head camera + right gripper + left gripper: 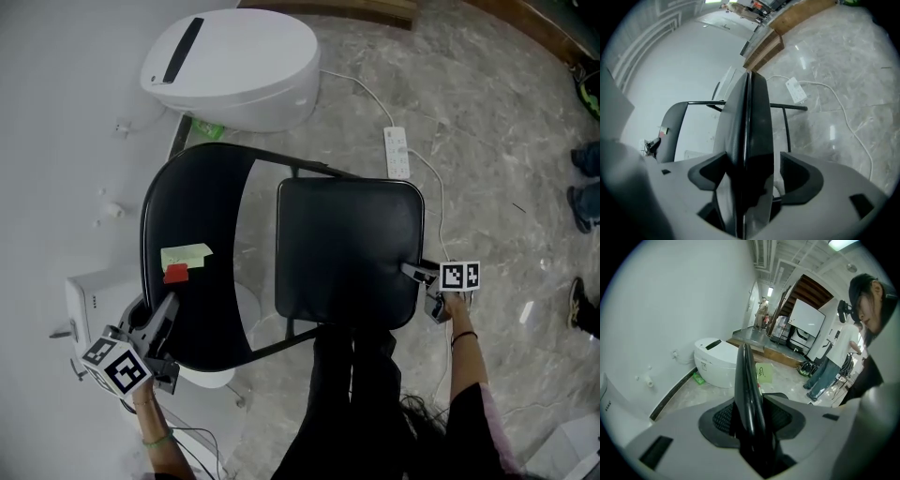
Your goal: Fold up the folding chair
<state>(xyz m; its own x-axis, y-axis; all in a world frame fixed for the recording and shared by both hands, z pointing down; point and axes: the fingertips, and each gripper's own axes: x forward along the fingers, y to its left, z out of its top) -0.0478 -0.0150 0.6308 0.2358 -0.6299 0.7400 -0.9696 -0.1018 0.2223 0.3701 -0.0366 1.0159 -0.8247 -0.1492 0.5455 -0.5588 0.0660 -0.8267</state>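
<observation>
The folding chair (pixel 291 167) stands on the grey marble floor (pixel 497 169), close to the white wall (pixel 56 141) on the left. It is black all over, with a thin tube frame. Its padded seat (pixel 347 248) is a square with rounded corners. It lies flat and faces up, so the chair is not yet folded. The curved backrest (pixel 192 244) is on the left side, towards the wall, and carries a pale yellow-green note (pixel 186 253) with a small red tag (pixel 175 273) just below it.

The left gripper (pixel 161 309) is at the near left, its jaws closed on the lower edge of the backrest, with the pads pressed against both faces. The right gripper (pixel 412 272) is at the seat's right edge. Its jaws stand wide with the seat's edge between them, and a gap shows beside one pad, so it has no hold.

At the far left a white rounded unit (pixel 234 66) sits against the wall with its lid down (what it holds cannot be seen). A white power strip (pixel 397 152) lies on the floor just beyond the seat, and its cable runs off towards that unit.
</observation>
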